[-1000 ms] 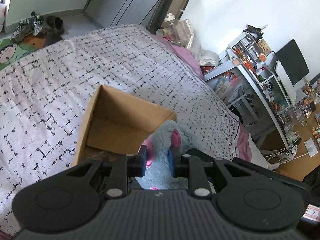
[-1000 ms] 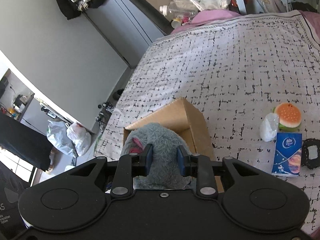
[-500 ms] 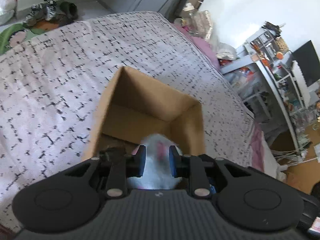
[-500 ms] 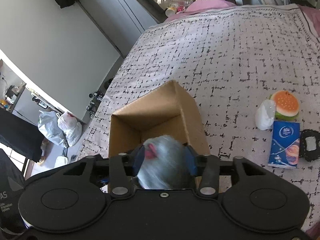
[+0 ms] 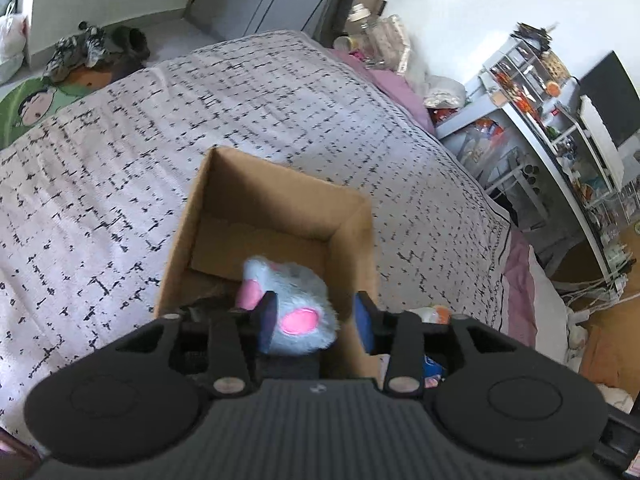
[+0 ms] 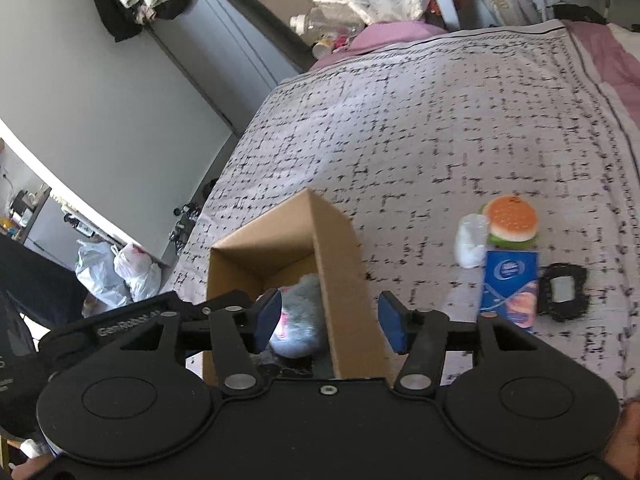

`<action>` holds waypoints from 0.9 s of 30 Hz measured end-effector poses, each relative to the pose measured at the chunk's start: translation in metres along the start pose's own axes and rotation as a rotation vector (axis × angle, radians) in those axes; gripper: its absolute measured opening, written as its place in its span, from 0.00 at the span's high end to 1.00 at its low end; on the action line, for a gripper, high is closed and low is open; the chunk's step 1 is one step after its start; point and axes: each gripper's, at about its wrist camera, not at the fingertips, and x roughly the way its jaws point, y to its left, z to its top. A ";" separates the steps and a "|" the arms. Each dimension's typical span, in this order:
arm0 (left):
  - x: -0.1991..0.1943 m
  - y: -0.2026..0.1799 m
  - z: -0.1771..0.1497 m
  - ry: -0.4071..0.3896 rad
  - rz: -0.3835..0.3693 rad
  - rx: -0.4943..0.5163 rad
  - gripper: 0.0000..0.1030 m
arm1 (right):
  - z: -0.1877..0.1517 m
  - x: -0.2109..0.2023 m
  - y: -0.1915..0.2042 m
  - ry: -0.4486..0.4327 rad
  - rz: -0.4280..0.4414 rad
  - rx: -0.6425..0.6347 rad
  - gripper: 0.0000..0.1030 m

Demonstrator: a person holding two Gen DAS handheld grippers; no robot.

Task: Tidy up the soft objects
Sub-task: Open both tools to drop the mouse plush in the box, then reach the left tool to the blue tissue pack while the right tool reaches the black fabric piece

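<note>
A grey-blue plush toy (image 5: 292,308) with pink patches lies inside the open cardboard box (image 5: 280,204) on the bed. My left gripper (image 5: 316,322) hangs over the box's near end, its jaws opening; the plush sits low between them, with a gap at the right pad. In the right wrist view the plush (image 6: 300,320) lies in the same box (image 6: 340,264). My right gripper (image 6: 328,322) straddles the box's right wall, jaws opening and pads clear of the toy.
The bed's cover (image 6: 440,128) has a black dash pattern. Right of the box lie a burger toy (image 6: 510,220), a white crumpled bag (image 6: 470,242), a blue tissue pack (image 6: 508,288) and a black frame (image 6: 564,292). A cluttered desk (image 5: 560,120) stands beyond the bed.
Both grippers were shut on the plush above the box; they lowered it in, opened and let it go. The plush now rests in the box.
</note>
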 end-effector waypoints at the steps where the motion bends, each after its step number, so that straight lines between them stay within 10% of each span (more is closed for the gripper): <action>1: -0.001 -0.004 -0.001 -0.001 0.002 0.006 0.51 | 0.001 -0.004 -0.004 -0.006 -0.004 0.006 0.45; 27: 0.011 -0.110 -0.038 0.037 -0.018 0.161 0.36 | 0.009 -0.059 -0.138 -0.118 -0.080 0.253 0.32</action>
